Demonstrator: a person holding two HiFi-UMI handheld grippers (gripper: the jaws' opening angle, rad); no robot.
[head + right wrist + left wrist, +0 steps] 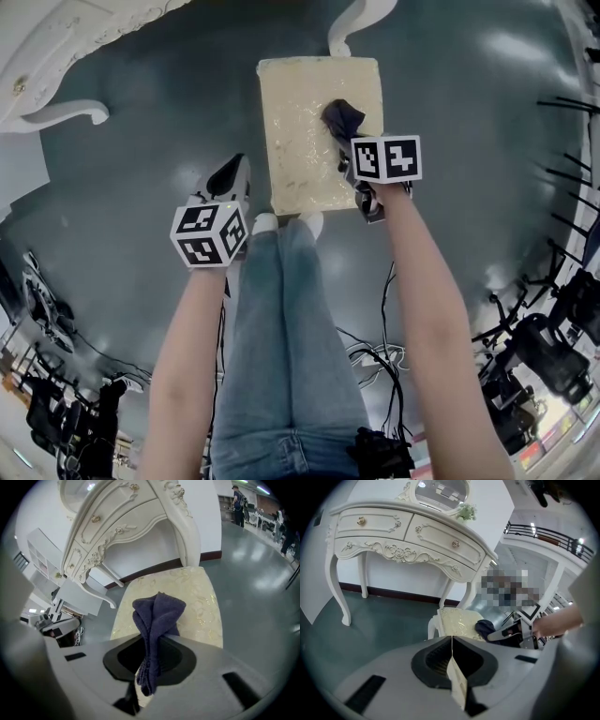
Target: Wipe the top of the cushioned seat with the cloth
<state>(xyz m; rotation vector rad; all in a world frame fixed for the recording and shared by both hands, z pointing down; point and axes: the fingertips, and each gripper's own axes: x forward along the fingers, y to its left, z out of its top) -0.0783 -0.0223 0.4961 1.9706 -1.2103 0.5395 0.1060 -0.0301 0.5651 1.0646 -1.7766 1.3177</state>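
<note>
Head view puts the cushioned seat [300,141] just beyond my knees, with the dark cloth [343,116] on its right side, pinched tight in my right gripper [345,136]. My left gripper [230,175] hangs left of the seat, jaws together on nothing. Cables [380,352] lie near, to my right. Only the gripper views show the white dressing table [408,536] rising behind the seat.

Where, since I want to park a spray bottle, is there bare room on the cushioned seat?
The cushioned seat is bare across its left half and along the far edge by the dressing table leg. The right side is crowded: the cloth sits there, clamped in the jaws of the right gripper.
</note>
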